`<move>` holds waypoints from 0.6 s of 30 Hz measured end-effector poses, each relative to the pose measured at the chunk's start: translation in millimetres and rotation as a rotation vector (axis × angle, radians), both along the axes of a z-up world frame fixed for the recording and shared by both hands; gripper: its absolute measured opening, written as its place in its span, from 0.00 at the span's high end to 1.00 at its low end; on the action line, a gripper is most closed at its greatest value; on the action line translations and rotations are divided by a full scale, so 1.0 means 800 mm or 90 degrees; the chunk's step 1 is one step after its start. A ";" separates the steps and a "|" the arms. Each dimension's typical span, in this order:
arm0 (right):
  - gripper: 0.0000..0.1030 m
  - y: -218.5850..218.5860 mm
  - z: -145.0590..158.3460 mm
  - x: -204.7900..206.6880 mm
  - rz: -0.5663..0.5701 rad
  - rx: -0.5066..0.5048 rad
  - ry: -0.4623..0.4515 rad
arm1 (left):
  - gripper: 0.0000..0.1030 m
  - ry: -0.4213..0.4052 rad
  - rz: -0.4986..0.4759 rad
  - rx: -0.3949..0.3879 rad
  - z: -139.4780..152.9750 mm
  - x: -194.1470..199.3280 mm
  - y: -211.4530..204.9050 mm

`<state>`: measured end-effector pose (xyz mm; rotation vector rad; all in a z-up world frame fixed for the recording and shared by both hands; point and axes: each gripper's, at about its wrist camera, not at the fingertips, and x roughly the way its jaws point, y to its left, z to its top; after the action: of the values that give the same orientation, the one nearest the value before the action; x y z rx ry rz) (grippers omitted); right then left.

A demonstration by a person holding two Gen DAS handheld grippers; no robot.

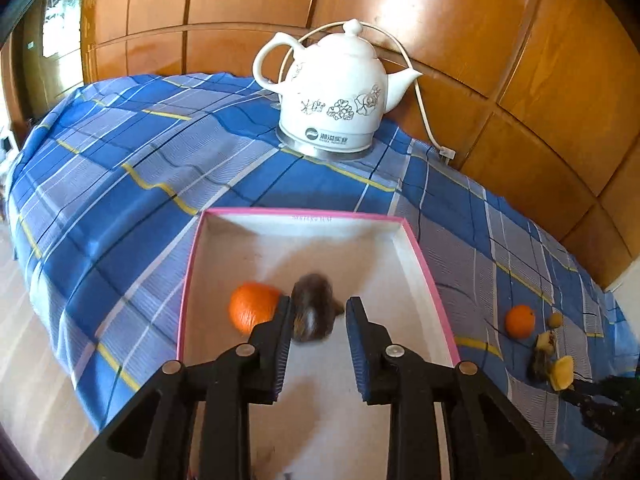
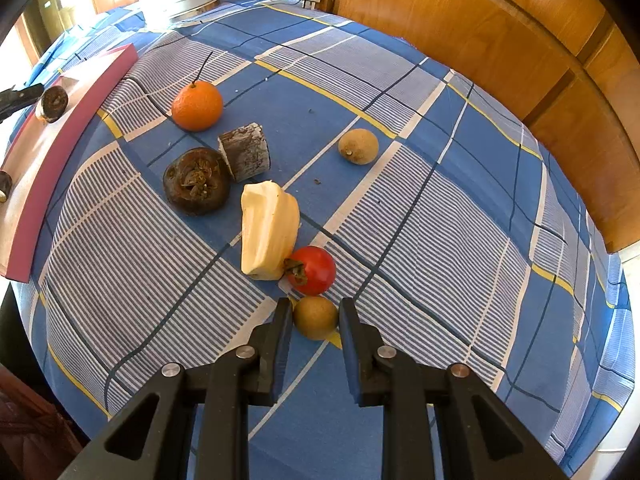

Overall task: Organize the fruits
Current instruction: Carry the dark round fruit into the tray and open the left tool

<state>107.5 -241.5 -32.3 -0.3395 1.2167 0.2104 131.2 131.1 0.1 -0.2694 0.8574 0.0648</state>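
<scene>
Left gripper (image 1: 318, 312) hangs over the pink-rimmed box (image 1: 424, 264). Its fingers stand slightly apart. A blurred dark brown piece (image 1: 316, 304) lies between them, against the left pad and clear of the right one, so we read this as a release: the piece looks to be dropping onto the box floor. An orange (image 1: 254, 306) already sits in the box just beside it. Our judgement: the box is the collecting place, and fruits go in one by one.

Right gripper (image 2: 316, 316) points down at the desk (image 2: 440, 160), its fingers closed in on a small tan round fruit (image 2: 315, 317). Both pads look to touch its sides. We judge a grip is set, the fruit not yet lifted off the blue plaid cloth.

On the cloth, waiting:
- red fruit with a dry calyx (image 2: 312, 270), just beyond the tan one
- pale yellow peeled chunk (image 2: 268, 236), touching the red fruit
- dark wrinkled round fruit (image 2: 197, 181)
- brown cut stub (image 2: 245, 151) beside it
- second orange (image 2: 197, 106)
- second tan fruit (image 2: 358, 146), set apart

They are loosely clustered within the right gripper's reach.

White ceramic kettle (image 1: 334, 96) stands at the back on its base, cord trailing to the wooden wall. It has a grey flower print, a round logo and a line of Chinese characters with small lettering beneath. We cannot read these. Faint pink print on the box's far rim is also illegible.
</scene>
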 end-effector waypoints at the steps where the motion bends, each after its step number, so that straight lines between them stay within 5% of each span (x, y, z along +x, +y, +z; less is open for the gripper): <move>1: 0.77 0.000 0.000 0.000 0.000 0.000 0.000 | 0.73 0.000 0.002 0.007 0.000 -0.007 -0.004; 18: 0.77 0.000 0.001 -0.001 0.001 -0.004 -0.002 | 0.64 -0.006 -0.043 0.064 0.001 -0.076 -0.066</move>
<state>106.8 -241.4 -31.9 -0.3464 1.2144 0.2076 70.6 78.2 0.9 -0.1457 0.8506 0.0436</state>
